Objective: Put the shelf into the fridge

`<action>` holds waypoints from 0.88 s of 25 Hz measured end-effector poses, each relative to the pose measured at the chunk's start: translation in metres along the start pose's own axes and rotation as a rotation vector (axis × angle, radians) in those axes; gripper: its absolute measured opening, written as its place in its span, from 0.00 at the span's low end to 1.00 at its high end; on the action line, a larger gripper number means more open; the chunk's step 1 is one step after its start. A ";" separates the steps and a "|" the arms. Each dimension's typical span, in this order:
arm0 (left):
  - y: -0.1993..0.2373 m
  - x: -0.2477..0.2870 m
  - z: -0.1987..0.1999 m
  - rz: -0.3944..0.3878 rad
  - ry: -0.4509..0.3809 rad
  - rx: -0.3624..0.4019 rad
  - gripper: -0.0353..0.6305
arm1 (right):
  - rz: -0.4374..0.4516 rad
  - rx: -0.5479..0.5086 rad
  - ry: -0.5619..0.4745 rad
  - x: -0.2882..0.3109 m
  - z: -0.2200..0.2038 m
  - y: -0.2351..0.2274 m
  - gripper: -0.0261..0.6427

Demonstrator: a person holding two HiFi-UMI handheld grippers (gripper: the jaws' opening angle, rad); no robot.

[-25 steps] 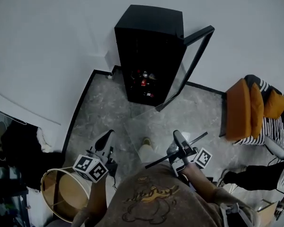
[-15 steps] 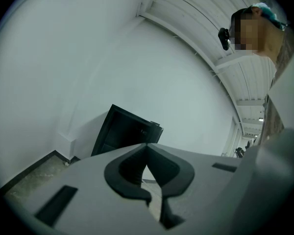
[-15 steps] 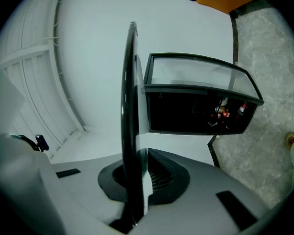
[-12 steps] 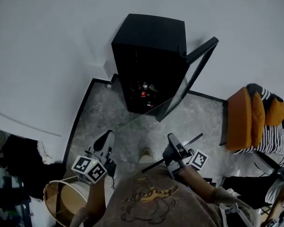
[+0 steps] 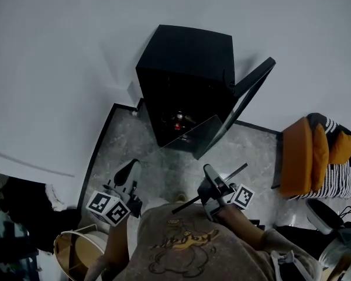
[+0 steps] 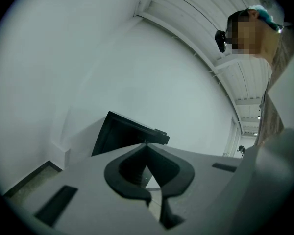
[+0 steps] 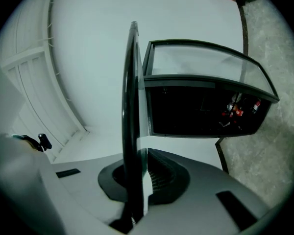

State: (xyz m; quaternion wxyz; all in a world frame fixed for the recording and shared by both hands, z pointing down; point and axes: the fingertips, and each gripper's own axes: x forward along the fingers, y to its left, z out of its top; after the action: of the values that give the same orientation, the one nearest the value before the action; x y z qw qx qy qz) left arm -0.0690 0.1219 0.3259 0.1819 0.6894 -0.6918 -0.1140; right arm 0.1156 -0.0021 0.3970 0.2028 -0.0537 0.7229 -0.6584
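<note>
The black fridge (image 5: 187, 69) stands against the white wall with its glass door (image 5: 248, 95) swung open to the right. Red-topped items (image 5: 178, 119) sit low inside. The shelf (image 5: 193, 134) is a clear glass pane with a dark trim bar (image 5: 213, 186). My right gripper (image 5: 209, 173) is shut on its near edge, and its far edge reaches the fridge's opening. In the right gripper view the shelf's dark edge (image 7: 132, 106) runs up from between the jaws, beside the fridge (image 7: 201, 114). My left gripper (image 5: 131, 167) hangs at the left, shut and empty, pointing towards the fridge (image 6: 120, 136).
An orange chair with a striped cushion (image 5: 307, 151) stands to the right of the door. A round tan basket (image 5: 76, 253) sits at the lower left behind my left arm. Grey stone floor (image 5: 123, 139) lies in front of the fridge, bounded by a dark skirting.
The fridge has come closer in view. My right gripper has carried the shelf forward, so its far edge is now at the fridge's opening. The left gripper has moved along, still shut.
</note>
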 end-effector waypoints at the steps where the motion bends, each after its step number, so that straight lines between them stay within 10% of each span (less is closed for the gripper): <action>1: 0.005 0.002 0.001 0.003 0.001 -0.004 0.06 | -0.004 0.003 -0.002 0.003 0.000 -0.002 0.08; 22: 0.095 0.081 0.034 -0.215 0.148 0.004 0.06 | -0.029 0.015 -0.253 0.067 -0.007 -0.036 0.08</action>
State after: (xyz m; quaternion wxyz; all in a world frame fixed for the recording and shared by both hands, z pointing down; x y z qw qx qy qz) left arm -0.1680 0.0405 0.3413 0.2175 0.7666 -0.5988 -0.0803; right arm 0.0454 -0.0236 0.4177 0.2833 -0.1452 0.6858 -0.6545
